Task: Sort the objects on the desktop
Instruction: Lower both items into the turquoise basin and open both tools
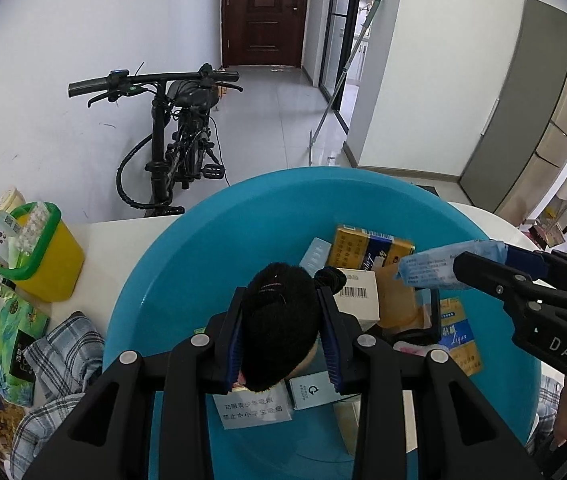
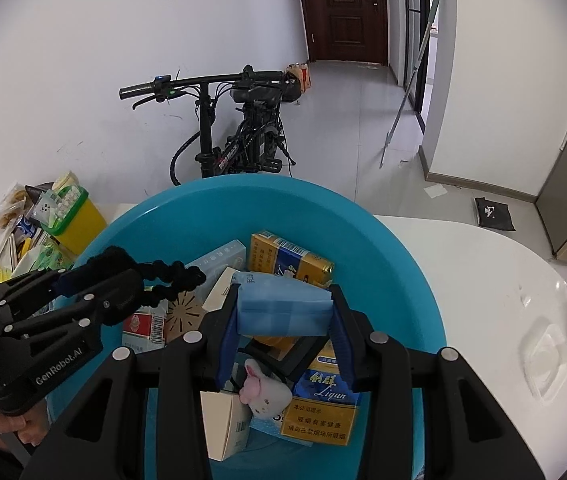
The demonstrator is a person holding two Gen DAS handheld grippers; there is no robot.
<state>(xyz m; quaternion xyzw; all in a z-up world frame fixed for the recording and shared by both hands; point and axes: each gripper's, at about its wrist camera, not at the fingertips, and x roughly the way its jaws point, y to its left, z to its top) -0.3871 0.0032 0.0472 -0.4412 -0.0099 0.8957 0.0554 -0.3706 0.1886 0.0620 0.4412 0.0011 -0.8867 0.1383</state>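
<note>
Blue basin (image 1: 171, 264) on white table (image 2: 483, 264), both grippers above it. Left gripper (image 1: 285, 336) — fingers clamped on a black fuzzy hair tie (image 1: 279, 320), its braided end sticking out at 1 o'clock toward a white barcoded box (image 1: 357, 292). Right gripper (image 2: 285, 336) — fingers clamped on a light-blue tissue packet (image 2: 283, 312), held crosswise over the basin's contents. In the basin: 2 yellow cigarette packs, one at 12 o'clock (image 2: 287, 258), one at 5 o'clock (image 2: 319, 408); a pink plush rabbit (image 2: 261, 392) just below the packet; a pale blue box (image 2: 219, 258) at 11 o'clock. Outside, at 9 o'clock: yellow bin (image 1: 47, 256), checked cloth (image 1: 63, 344).
</note>
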